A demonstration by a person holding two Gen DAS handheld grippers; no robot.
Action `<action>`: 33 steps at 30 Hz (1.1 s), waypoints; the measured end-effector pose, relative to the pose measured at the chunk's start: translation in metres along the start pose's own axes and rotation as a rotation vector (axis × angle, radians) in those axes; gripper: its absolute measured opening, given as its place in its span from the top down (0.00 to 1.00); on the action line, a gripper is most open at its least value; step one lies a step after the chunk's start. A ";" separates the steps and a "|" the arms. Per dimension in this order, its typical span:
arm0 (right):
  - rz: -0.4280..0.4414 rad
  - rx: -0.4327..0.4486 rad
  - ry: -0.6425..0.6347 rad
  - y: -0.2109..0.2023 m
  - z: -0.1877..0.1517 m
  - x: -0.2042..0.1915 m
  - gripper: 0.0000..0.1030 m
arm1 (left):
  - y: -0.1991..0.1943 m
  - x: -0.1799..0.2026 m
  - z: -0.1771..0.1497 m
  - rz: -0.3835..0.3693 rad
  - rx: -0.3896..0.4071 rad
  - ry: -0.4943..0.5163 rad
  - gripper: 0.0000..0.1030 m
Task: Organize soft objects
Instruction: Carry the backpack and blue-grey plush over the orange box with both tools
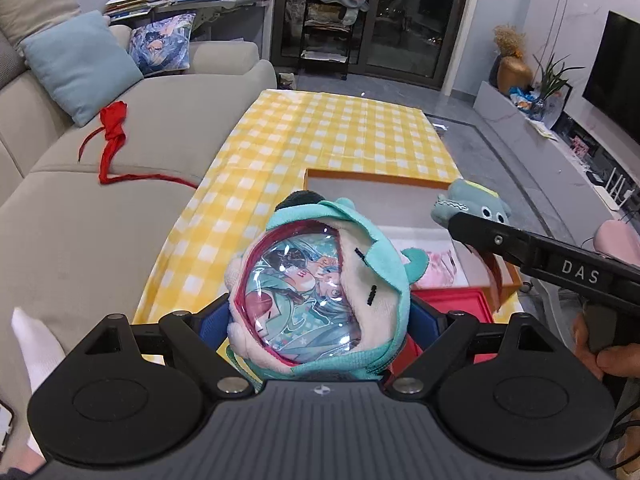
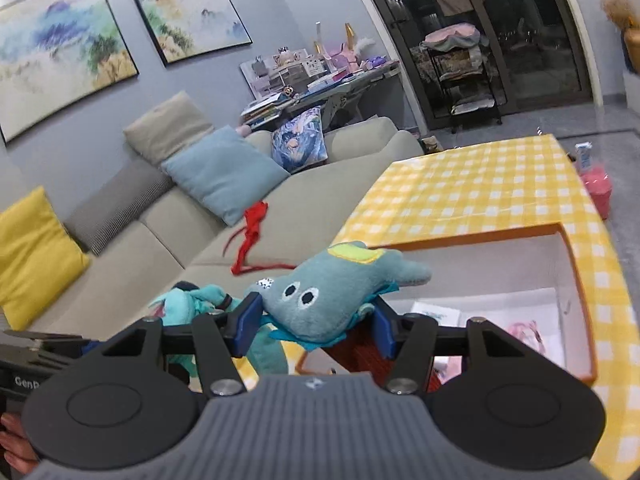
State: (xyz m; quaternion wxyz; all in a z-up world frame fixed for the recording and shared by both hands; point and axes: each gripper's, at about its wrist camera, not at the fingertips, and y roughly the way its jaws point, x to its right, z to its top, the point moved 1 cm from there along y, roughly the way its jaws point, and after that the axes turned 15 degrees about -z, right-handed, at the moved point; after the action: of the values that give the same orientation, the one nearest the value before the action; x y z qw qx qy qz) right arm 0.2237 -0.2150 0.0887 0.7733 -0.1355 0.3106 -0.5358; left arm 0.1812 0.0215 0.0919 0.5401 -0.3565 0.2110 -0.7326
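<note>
My left gripper point(image 1: 316, 316) is shut on a teal plush pouch point(image 1: 320, 264) with a clear round window showing a printed character; its blue pads point(image 1: 206, 320) press both sides. My right gripper point(image 2: 316, 324) is shut on a grey-blue plush creature point(image 2: 320, 296) with two round eyes and a yellow patch. In the left wrist view that creature point(image 1: 472, 202) hangs at the tip of the right gripper point(image 1: 454, 220), above the orange-rimmed box point(image 1: 380, 178). The teal pouch point(image 2: 192, 300) shows to the left in the right wrist view. Both toys are held above the yellow checked tablecloth point(image 1: 340, 132).
The orange-rimmed box point(image 2: 460, 236) has a white inside with pink printed items. A red box point(image 1: 452, 300) lies beside it. The beige sofa point(image 1: 120, 200) on the left carries a red ribbon point(image 1: 114, 132) and cushions. A TV cabinet point(image 1: 540, 140) runs along the right.
</note>
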 end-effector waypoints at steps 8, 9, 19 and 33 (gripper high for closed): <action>-0.018 0.038 0.019 0.044 0.037 0.035 0.45 | 0.022 0.020 0.057 0.019 0.034 0.074 0.02; -0.028 0.031 0.017 0.052 0.040 0.042 0.45 | 0.027 0.022 0.064 0.023 0.037 0.087 0.02; -0.057 -0.088 0.054 0.124 0.047 0.096 0.45 | 0.107 0.056 0.104 -0.018 0.039 0.244 0.02; -0.140 -0.290 -0.168 0.196 0.022 0.120 0.45 | 0.216 0.041 0.077 0.088 -0.130 0.202 0.02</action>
State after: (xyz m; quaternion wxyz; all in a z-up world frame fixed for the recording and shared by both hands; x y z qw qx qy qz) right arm 0.4117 -0.2513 -0.0410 0.7296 -0.3111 0.3088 -0.5249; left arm 0.3704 -0.0816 0.0046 0.5235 -0.3054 0.3267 -0.7252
